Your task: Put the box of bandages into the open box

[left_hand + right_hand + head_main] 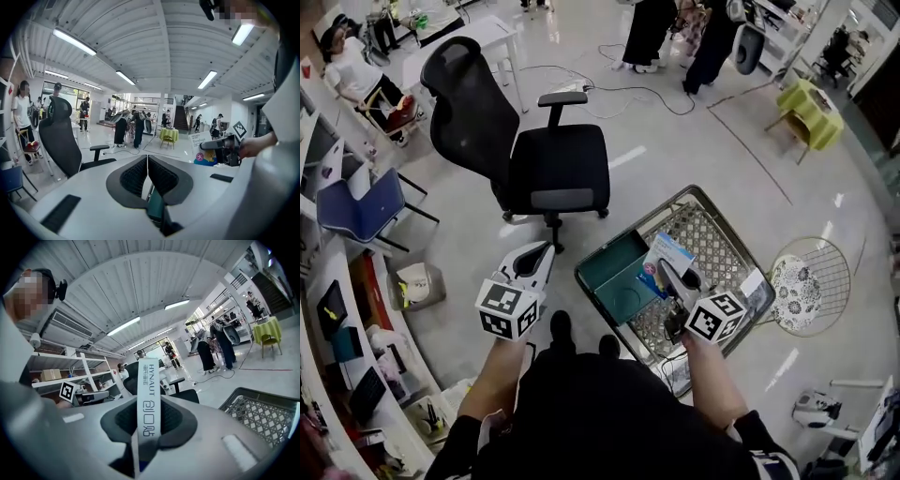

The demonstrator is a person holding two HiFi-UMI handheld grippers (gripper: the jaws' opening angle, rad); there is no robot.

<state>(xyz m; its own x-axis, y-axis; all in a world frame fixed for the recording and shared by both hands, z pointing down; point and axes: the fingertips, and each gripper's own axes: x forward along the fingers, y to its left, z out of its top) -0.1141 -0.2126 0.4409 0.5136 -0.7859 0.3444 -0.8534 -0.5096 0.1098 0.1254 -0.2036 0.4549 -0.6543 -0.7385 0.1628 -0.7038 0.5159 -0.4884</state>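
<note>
L gripper (542, 255), white w/ a marker cube, hangs left of the work, jaws closed together on nothing; best kept clear of the drop. The open teal rectangular box (614, 270) sits in the near-left part of a silver metal mesh tray (717, 230). The flat white-and-blue cardboard box of bandages (667, 255) is at the teal box's right edge, pinched across its thin width by the R gripper (671, 279), jaws partway closed on it. My read: bring it left over the teal box's middle, tip it flat, lower inside the walls, then let go; a corner could catch the rim. Pale glossy floor (675, 141); black mesh-back office chair (534, 159) centre-left, round wire stool (811, 277) at right.
</note>
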